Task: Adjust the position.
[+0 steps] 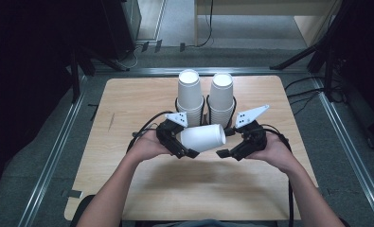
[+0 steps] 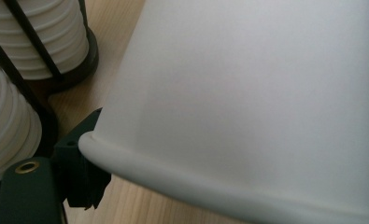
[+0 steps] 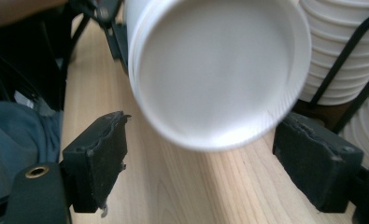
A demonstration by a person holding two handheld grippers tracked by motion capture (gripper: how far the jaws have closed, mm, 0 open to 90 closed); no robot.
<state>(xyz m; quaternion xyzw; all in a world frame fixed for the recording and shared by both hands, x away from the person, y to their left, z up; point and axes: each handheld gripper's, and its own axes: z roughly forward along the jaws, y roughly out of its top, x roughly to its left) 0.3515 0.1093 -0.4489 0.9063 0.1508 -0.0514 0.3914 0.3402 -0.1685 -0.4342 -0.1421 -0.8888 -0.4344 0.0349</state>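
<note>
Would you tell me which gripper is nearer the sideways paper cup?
Left. The left gripper grips the paper cup near its rim; the right gripper sits open just off its base.

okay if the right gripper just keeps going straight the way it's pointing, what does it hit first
Most likely the base of the paper cup held sideways by the left gripper. The right gripper is open, its fingers either side of that base, though the remaining gap is unclear.

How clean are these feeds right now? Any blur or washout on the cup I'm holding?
High view: sharp, table evenly lit, dark surroundings. Left gripper view: the cup sits so close that its wall is a soft, featureless white; the stacked cups behind are slightly soft. Right gripper view: the cup's base is blurred at its rim, while the jaws look crisp.
</note>
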